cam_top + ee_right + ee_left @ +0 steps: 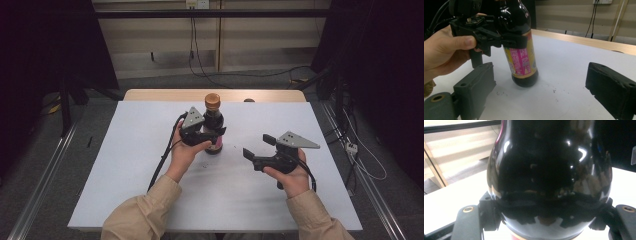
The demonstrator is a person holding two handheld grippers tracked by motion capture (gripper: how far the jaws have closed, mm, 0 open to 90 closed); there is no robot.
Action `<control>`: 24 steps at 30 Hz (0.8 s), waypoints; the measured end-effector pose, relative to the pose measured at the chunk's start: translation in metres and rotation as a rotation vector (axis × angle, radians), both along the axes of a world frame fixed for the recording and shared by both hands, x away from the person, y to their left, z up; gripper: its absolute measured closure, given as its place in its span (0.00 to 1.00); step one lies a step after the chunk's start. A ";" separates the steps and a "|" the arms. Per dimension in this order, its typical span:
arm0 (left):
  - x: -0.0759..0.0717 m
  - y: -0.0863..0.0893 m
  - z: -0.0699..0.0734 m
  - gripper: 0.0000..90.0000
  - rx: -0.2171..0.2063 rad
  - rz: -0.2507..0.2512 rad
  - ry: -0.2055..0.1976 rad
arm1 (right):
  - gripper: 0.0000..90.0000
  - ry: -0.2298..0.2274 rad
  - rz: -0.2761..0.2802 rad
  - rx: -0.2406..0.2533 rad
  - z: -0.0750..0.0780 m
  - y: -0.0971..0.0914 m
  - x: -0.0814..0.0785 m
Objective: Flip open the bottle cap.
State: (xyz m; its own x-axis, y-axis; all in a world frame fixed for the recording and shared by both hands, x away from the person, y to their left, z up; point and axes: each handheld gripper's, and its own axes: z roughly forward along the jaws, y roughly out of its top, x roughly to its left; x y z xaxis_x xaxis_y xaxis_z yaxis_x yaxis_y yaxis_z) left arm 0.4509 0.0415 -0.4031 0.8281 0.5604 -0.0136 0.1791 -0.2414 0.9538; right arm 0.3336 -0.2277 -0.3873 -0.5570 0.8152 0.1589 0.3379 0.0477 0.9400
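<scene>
**Bottle clamped on the white table**

White table under my grippers. My left gripper is clamped on the upright dark bottle at mid-table. That bottle is glossy black with a brown cap and a pink-yellow label. Well to its right, my right gripper hovers, jaws apart, holding nothing.

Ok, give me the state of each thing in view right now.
Dark glass bottle with pink-and-yellow label: upright on the table, brown cap on.
Left gripper: shut on the bottle's body.
Right gripper: open, holding nothing, apart from the bottle.
</scene>
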 end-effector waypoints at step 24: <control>0.000 0.000 0.000 0.33 -0.001 0.002 0.004 | 0.40 0.004 0.091 -0.026 0.035 0.024 0.028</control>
State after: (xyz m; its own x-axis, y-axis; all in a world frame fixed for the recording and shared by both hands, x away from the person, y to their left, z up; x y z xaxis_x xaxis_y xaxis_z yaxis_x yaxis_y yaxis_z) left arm 0.4508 0.0416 -0.4032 0.8269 0.5621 -0.0174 0.1835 -0.2405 0.9531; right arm 0.3614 -0.2033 -0.3519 -0.6286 0.7650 0.1403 0.3343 0.1029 0.9368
